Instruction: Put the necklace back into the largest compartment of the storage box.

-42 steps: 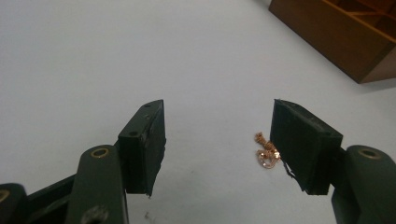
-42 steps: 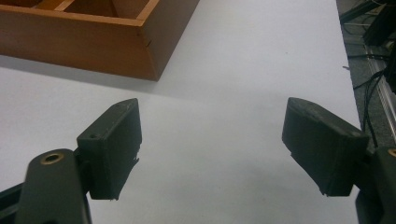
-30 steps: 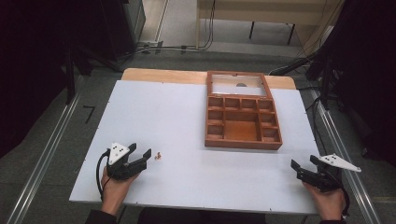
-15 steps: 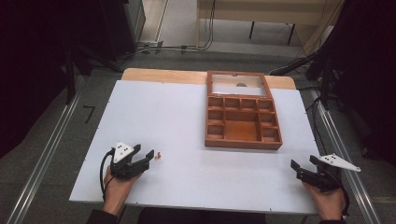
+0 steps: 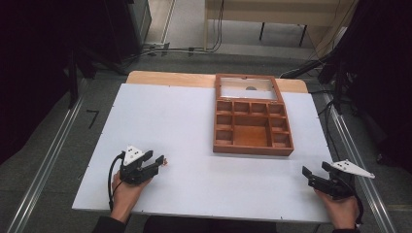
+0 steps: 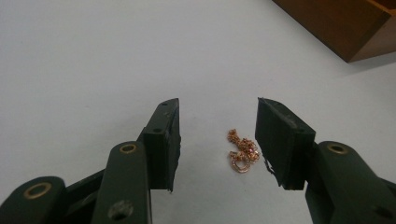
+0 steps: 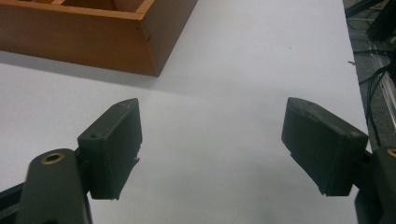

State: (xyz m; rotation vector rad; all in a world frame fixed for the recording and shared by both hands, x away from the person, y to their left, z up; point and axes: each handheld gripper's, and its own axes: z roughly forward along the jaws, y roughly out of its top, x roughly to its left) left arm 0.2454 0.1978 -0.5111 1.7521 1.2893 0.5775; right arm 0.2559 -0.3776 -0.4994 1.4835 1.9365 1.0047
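Left tongs [image 6: 217, 135] now straddle one chain [image 6: 241, 150]

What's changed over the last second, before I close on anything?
The left gripper has slid a little toward the table's near edge and to the right, so its open jaws now sit either side of the small gold chain without closing on it. Nothing was taken hold of or let go. The chain, the wooden tray and the open right gripper stayed put.
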